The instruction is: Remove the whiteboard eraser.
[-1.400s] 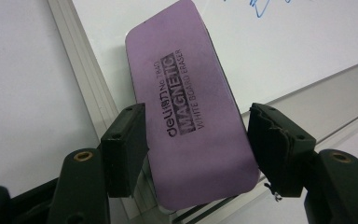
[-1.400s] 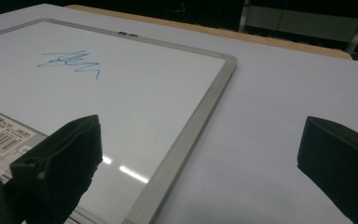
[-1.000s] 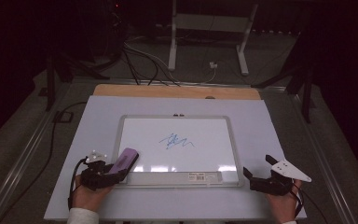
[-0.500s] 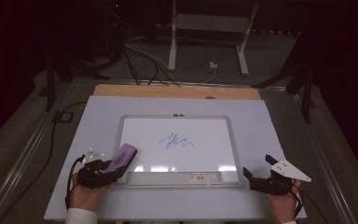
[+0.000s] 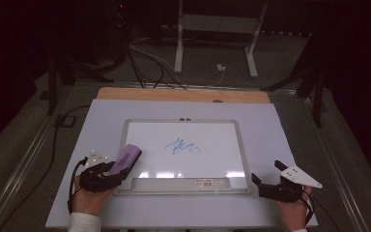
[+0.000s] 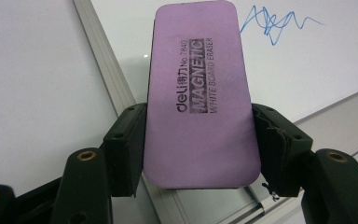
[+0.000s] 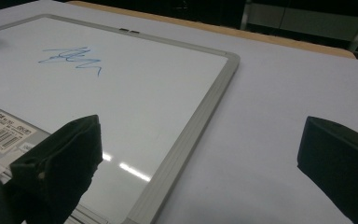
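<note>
Gripping a purple eraser (image 6: 200,93) printed "MAGNETIC", left gripper (image 6: 198,144) jaws.

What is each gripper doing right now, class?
Left gripper: closed on the purple whiteboard eraser.
Right gripper: open, holding nothing.

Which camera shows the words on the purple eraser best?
The left gripper view: the flat purple board eraser fills the middle, its printed label readable, clamped between the left gripper jaws. The high view shows the eraser small, over the whiteboard's left edge, with the words too tiny to read.
</note>
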The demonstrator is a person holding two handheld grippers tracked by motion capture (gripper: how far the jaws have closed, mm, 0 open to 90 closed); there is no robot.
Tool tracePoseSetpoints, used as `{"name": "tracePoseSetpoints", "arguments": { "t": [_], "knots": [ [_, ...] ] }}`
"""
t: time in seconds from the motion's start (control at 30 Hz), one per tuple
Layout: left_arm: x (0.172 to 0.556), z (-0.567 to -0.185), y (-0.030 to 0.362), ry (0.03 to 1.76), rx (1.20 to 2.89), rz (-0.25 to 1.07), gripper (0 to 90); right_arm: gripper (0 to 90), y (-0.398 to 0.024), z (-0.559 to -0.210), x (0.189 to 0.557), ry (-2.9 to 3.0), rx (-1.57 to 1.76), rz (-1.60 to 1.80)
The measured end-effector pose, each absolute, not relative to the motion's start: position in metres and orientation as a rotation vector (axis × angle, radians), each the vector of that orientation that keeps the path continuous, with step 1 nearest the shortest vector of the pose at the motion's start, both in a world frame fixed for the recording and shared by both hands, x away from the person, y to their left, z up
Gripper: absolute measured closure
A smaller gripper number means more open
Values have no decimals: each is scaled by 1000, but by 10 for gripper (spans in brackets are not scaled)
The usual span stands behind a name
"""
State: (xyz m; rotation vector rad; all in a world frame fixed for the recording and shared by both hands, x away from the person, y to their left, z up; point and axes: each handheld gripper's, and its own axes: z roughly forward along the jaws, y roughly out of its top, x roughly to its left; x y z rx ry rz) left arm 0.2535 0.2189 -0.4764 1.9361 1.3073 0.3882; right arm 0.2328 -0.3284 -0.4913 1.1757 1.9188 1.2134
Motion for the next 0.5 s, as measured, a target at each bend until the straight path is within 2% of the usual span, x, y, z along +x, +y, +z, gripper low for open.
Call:
{"name": "tracePoseSetpoints", "arguments": {
  "t": [0.5],
  "knots": [
    [265,-470,212,1257,1944,419,412,0,-328,-492,233,1920,1174,1212]
  ]
}}
